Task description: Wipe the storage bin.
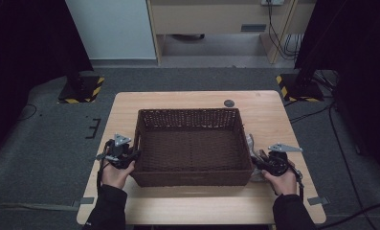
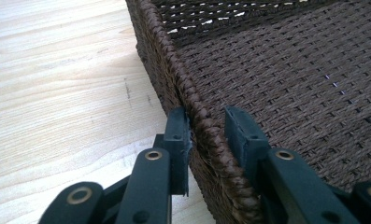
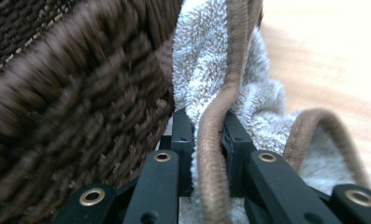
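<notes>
A dark brown woven basket (image 1: 187,112) stands in the middle of the wooden table (image 1: 187,203). My left gripper (image 1: 133,156) straddles the basket's left rim (image 2: 174,65) near its front corner. In the left gripper view this gripper (image 2: 206,116) has one pad on the outer side and one on the inner side, both against the braid. A pale fluffy towel (image 1: 251,146) with brown trim hangs beside the basket's right wall (image 3: 80,93). My right gripper (image 1: 256,161) is shut on the towel's trimmed edge (image 3: 206,140), and in its own view the gripper (image 3: 206,117) pinches it.
A small black disc (image 1: 229,103) lies on the table behind the basket. Two stand bases with yellow-black stripes (image 1: 82,89) (image 1: 297,89) sit on the floor beyond the table's far corners. Bare wood runs along the front edge between the person's forearms.
</notes>
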A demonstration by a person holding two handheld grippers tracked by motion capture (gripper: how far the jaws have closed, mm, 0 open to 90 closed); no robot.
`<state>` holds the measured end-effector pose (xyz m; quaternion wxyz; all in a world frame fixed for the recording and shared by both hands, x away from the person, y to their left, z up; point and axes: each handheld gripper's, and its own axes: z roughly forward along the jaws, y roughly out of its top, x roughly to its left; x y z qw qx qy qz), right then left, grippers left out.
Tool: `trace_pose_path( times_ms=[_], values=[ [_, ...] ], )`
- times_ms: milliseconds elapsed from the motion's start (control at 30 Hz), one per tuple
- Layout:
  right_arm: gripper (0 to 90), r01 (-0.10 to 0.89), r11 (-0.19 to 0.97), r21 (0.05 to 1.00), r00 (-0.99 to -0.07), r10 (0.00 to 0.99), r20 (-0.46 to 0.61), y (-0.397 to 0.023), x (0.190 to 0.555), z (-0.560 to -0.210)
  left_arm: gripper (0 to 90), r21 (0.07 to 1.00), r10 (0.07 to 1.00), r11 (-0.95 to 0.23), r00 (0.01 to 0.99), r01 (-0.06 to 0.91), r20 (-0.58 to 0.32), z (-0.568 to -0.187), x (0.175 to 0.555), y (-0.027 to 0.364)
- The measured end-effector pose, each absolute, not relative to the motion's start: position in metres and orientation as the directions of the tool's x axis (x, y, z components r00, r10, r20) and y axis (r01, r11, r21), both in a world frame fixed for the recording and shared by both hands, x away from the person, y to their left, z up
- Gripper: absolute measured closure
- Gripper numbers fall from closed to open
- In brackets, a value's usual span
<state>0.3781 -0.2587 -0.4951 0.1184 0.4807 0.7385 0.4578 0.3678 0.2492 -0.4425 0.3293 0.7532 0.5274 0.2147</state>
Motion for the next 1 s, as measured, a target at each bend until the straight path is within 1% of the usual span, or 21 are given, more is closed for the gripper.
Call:
trace_pose_path(
  times_ms=[100, 200, 233, 300, 400, 500, 633, 700, 800, 833, 900, 933, 1000],
  values=[
    [79.1, 0.539, 0.055, 0.84, -0.508, 0.817, 0.272, -0.267, 0.372, -0.475, 70.7, 0.727, 0.937, -0.21, 0.346, 0.654, -0.041, -0.443, 0.37, 0.251],
    [79.2, 0.491, 0.0, 0.871, -0.529, 0.795, 0.298, -0.276, 0.361, -0.456, 70.7, 0.729, 0.937, -0.202, 0.345, 0.654, -0.05, -0.444, 0.373, 0.253],
    [79.2, 0.478, -0.014, 0.878, -0.547, 0.778, 0.31, -0.277, 0.357, -0.45, 70.7, 0.731, 0.938, -0.199, 0.343, 0.653, -0.051, -0.444, 0.374, 0.254],
    [79.2, 0.473, -0.005, 0.881, -0.576, 0.755, 0.313, -0.274, 0.35, -0.444, 70.7, 0.731, 0.939, -0.194, 0.338, 0.654, -0.053, -0.444, 0.376, 0.254],
    [79.3, 0.507, 0.039, 0.861, -0.588, 0.746, 0.313, -0.266, 0.348, -0.453, 70.6, 0.734, 0.939, -0.196, 0.34, 0.65, -0.05, -0.444, 0.379, 0.255],
    [79.3, 0.556, 0.064, 0.829, -0.56, 0.766, 0.317, -0.258, 0.352, -0.473, 70.5, 0.736, 0.938, -0.197, 0.343, 0.648, -0.052, -0.444, 0.381, 0.255],
    [79.2, 0.607, 0.13, 0.784, -0.533, 0.799, 0.28, -0.251, 0.355, -0.494, 70.2, 0.736, 0.936, -0.203, 0.349, 0.646, -0.048, -0.444, 0.381, 0.255],
    [79.2, 0.603, 0.144, 0.785, -0.532, 0.806, 0.261, -0.247, 0.355, -0.499, 69.9, 0.736, 0.935, -0.204, 0.351, 0.645, -0.049, -0.444, 0.381, 0.256],
    [78.8, 0.611, 0.131, 0.781, -0.519, 0.811, 0.27, -0.25, 0.356, -0.501, 68.7, 0.74, 0.933, -0.202, 0.355, 0.642, -0.053, -0.444, 0.38, 0.257],
    [78.7, 0.611, 0.13, 0.781, -0.516, 0.813, 0.269, -0.252, 0.357, -0.503, 67.5, 0.744, 0.934, -0.199, 0.354, 0.638, -0.054, -0.444, 0.38, 0.257],
    [78.7, 0.616, 0.119, 0.779, -0.506, 0.817, 0.276, -0.254, 0.356, -0.5, 62.2, 0.75, 0.936, -0.196, 0.348, 0.631, -0.048, -0.444, 0.379, 0.258],
    [78.6, 0.604, 0.115, 0.789, -0.507, 0.819, 0.269, -0.255, 0.355, -0.496, 58.9, 0.753, 0.934, -0.195, 0.354, 0.628, -0.053, -0.445, 0.378, 0.259],
    [78.7, 0.561, 0.09, 0.823, -0.513, 0.818, 0.26, -0.261, 0.352, -0.483, 55.2, 0.757, 0.931, -0.194, 0.361, 0.624, -0.059, -0.445, 0.376, 0.261]
  ],
)
